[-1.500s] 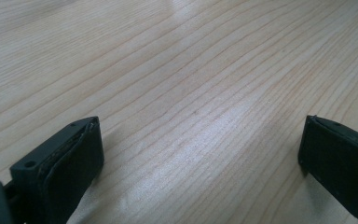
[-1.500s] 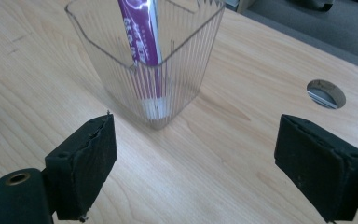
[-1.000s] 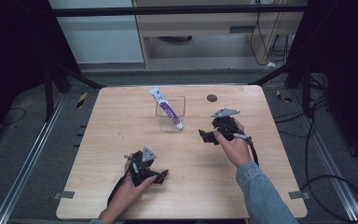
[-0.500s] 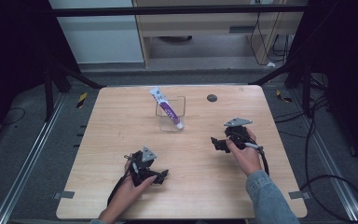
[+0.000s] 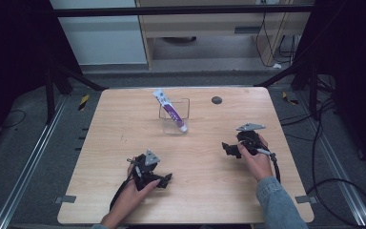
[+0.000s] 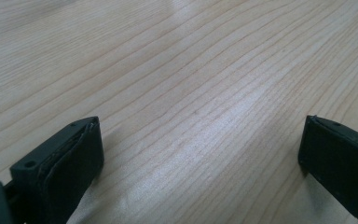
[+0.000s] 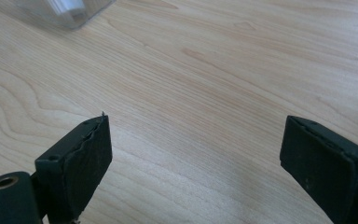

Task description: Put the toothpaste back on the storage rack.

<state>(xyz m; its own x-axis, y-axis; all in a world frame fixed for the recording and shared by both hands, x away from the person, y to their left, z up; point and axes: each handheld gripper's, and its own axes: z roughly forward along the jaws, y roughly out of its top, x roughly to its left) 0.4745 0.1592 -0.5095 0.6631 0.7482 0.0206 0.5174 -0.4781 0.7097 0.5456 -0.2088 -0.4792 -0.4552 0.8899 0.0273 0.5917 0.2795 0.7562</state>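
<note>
- The right tongs (image 5: 226,149) are released, jaws standing wide apart over bare tabletop (image 5: 205,191); nothing is gripped. In the right gripper view the clear container's corner (image 7: 65,11) lies ahead and to the left.
- The left tongs (image 5: 167,179) are likewise released and empty, resting low near the front edge.
- The toothpaste tube (image 5: 170,110) stands in the clear container (image 5: 175,117), at mid-table towards the far edge, well apart from both tongs.
- The tube's long axis is tilted: the flat crimped end points up and towards the far left, the cap end down towards the near right.
- The step in hand is judged to be withdrawal after placement. The right tongs should be kept open and drawn clear along the tabletop, so that the container is not knocked.
</note>
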